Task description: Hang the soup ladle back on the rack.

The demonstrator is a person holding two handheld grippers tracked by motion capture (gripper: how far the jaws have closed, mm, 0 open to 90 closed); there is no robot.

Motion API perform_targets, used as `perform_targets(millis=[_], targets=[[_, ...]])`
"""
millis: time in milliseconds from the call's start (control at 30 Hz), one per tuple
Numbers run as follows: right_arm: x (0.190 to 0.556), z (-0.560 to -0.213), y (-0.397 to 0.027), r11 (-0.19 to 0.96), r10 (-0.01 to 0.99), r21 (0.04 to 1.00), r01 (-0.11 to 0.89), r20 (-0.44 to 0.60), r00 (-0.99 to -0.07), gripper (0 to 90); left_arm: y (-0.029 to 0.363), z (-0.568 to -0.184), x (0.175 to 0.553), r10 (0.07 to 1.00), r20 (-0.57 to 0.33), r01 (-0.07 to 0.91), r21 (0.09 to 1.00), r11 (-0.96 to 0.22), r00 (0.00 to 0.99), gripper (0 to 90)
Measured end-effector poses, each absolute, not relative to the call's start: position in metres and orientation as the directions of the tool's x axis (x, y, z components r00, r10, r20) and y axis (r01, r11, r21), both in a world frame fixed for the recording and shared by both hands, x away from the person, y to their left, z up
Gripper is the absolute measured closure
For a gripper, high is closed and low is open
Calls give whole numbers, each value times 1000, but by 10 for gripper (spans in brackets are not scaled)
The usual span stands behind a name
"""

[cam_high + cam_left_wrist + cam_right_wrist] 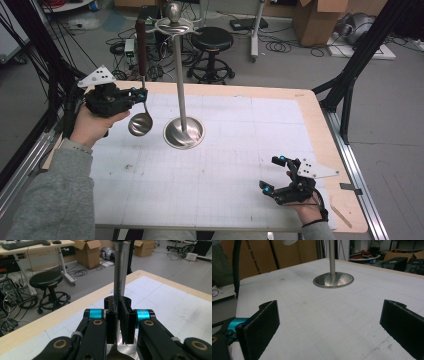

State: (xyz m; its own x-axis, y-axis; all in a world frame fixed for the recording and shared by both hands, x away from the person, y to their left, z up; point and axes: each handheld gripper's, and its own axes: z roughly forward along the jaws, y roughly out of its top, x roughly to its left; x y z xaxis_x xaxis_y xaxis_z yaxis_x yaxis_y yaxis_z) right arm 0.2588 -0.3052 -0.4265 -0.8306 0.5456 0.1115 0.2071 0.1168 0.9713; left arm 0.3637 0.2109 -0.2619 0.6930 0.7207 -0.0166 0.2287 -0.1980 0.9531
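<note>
Ladle (140,120) hangs upright beside the stand (183,131), left gripper (138,94) clamped on its shank. Right gripper (276,175) rests wide open, empty. Next: lift its handle to a hook.

Left gripper (141,93): black body, cyan collars at jaw roots, brass-coloured pivot screws, grey three-cornered plate with dark holes on top, black cable trailing. Right gripper (273,175): same build, flat black jaw pads. Grey sleeves on both forearms; black strap at right wrist.
</note>
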Motion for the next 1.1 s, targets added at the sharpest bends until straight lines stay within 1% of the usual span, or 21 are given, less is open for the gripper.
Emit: perform_targets(millis=[467,567,833,1100], targets=[[258,-427,-304,119,545,970,211,113,-830,15,203,-265,367,714,-21,241,948,-208,699,842],[258,-427,-304,121,542,970,210,113,-833,15,200,-265,366,719,-10,233,949,-212,695,842],[259,-427,-304,122,540,970,210,112,-834,15,195,-265,369,718,-26,247,947,-205,696,842],[259,-427,-304,127,540,970,209,109,-835,15,189,-263,370,719,-21,253,943,-217,694,842]])
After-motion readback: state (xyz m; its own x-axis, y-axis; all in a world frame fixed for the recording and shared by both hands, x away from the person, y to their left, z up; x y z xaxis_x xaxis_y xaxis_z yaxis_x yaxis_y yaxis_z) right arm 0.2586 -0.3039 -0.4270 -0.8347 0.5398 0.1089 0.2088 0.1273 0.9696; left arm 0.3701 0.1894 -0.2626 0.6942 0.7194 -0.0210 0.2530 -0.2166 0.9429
